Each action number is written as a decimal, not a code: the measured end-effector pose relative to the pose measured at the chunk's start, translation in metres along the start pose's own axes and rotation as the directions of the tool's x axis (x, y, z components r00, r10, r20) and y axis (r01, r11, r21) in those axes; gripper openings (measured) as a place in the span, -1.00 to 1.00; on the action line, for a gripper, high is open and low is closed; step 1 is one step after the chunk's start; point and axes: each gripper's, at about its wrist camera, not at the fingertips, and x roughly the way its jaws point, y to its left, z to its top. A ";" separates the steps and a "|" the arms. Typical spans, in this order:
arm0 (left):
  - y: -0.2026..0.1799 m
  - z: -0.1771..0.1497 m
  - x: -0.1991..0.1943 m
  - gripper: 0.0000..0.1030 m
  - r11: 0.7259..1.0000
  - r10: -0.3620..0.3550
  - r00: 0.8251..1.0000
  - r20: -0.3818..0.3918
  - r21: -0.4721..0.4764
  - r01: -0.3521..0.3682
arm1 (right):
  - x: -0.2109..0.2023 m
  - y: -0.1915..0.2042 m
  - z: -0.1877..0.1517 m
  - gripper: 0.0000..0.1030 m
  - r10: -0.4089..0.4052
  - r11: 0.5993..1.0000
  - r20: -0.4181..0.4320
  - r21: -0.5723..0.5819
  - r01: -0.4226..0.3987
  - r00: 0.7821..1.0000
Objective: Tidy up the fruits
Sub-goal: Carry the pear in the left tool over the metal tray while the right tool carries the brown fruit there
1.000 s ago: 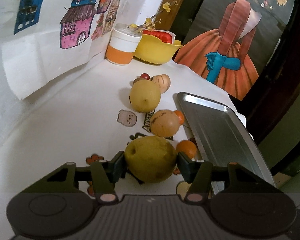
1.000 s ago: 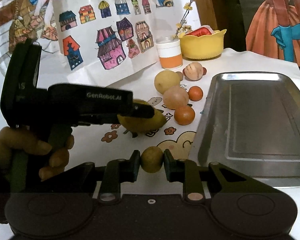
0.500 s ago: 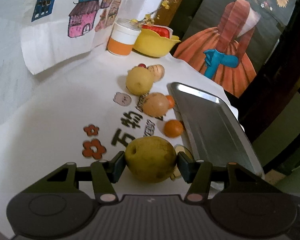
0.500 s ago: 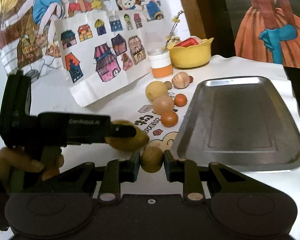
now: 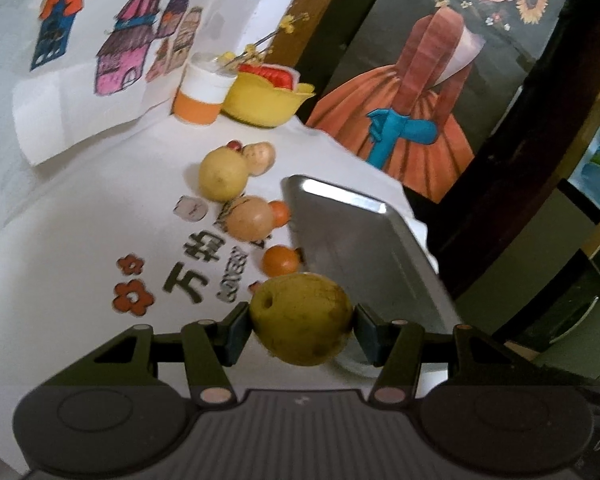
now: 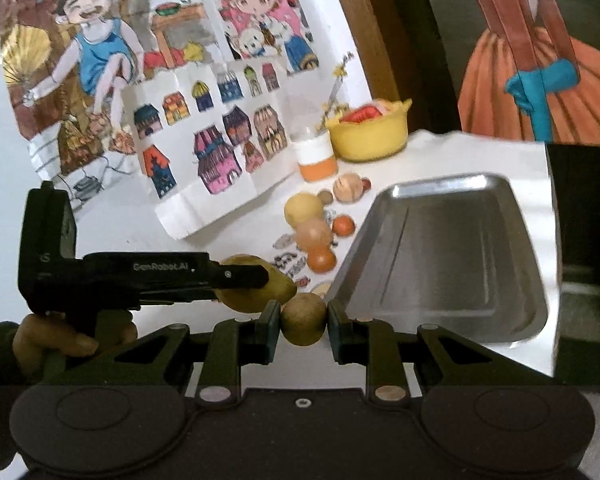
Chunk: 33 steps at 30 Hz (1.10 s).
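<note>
Pear clamped across its widest part in the left tool, up off the tabletop right by the near-left corner of the tray. Looks firm, fairly heavy, with a smooth, maybe slick skin, so gripping across the belly seems right; too hard a squeeze would probably bruise it. Small brown fruit pinched the same way in the right tool, also just off the tray's near-left corner; light and hard-looking, round enough to pop out if held off-centre.

Compared with a second ago: both tools lifted and pulled back, so more printed tabletop shows below the pear, orange flower and lettering included. Same grips, fruits unshifted between the pads. Rest of the fruit row beside the tray's left edge untouched; tray empty as before.
</note>
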 end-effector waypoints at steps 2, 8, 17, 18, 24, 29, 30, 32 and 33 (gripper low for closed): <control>-0.005 0.004 0.000 0.16 1.000 -0.006 1.000 0.009 0.008 0.006 | -0.007 -0.002 0.009 -0.47 0.003 1.000 0.020 -0.019 -0.003 1.000; -0.019 0.023 0.010 0.16 0.999 -0.031 0.998 0.048 0.014 0.030 | -0.017 -0.013 0.045 -0.47 0.037 0.997 0.072 -0.072 -0.032 0.997; -0.026 0.058 0.047 0.16 0.999 -0.041 0.995 0.094 -0.021 0.043 | -0.012 -0.038 0.097 -0.47 -0.032 0.981 0.183 -0.183 0.066 0.983; -0.026 0.063 0.052 0.16 0.999 -0.040 0.994 0.102 -0.023 0.042 | -0.008 -0.041 0.100 -0.47 -0.041 0.979 0.183 -0.187 0.076 0.982; -0.023 0.086 0.091 0.16 0.999 -0.016 0.994 0.110 -0.041 0.021 | 0.037 -0.069 0.117 -0.47 -0.087 0.969 0.179 -0.214 0.126 0.980; -0.027 0.101 0.128 0.16 0.999 -0.010 0.995 0.104 -0.037 0.014 | 0.076 -0.095 0.122 -0.47 -0.120 0.964 0.159 -0.216 0.153 0.980; -0.028 0.104 0.134 0.16 0.999 -0.016 0.994 0.105 -0.027 0.019 | 0.083 -0.100 0.122 -0.47 -0.124 0.963 0.155 -0.219 0.157 0.980; -0.030 0.109 0.149 0.16 1.000 -0.020 0.995 0.096 -0.008 0.021 | 0.096 -0.109 0.125 -0.47 -0.135 0.959 0.150 -0.230 0.167 0.979; -0.031 0.113 0.157 0.16 1.000 -0.022 0.996 0.087 -0.005 0.023 | 0.103 -0.115 0.125 -0.47 -0.143 0.958 0.144 -0.230 0.173 0.979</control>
